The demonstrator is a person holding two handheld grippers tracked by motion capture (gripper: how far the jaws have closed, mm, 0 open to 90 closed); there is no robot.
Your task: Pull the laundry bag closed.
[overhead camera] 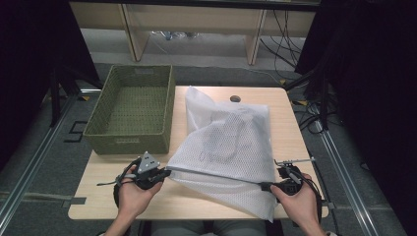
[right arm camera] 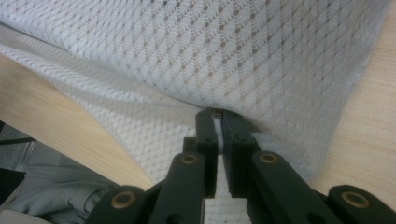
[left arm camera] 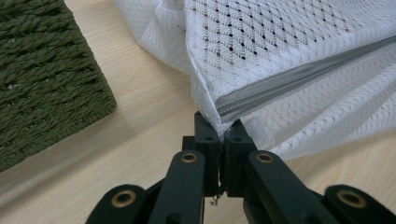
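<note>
1. The light wooden table (overhead camera: 123, 196) is the biggest thing here. A person sits at its near side, with one black gripper in each hand.

2. The big white mesh laundry bag with a grey zipper (overhead camera: 231, 142) lies on the middle and right part of the table. Something lumpy shows faintly through the mesh (I cannot tell what it is).

3. The green woven basket (overhead camera: 98, 129) sits at the far left of the table, just beside the bag. It looks empty.

4. The grey zipper (left arm camera: 299, 77) runs along the near edge of the bag, from one gripper across to the other. In the left gripper view its teeth look closed.

5. The left gripper (overhead camera: 163, 173) is clenched on the left end of the zipper edge. Its jaws are squeezed together on the white mesh right at the corner.

6. The right gripper (overhead camera: 265, 186) is clenched too. Its jaws pinch the bag's edge at the near right, and a small metal bit peeks out between them (maybe the zipper pull, but I cannot be sure).

7. How far along? I think this is an early step. Both ends of the zipper edge are gripped and pulled straight. Opening the bag seems not yet done, and nothing is in the basket.
</note>
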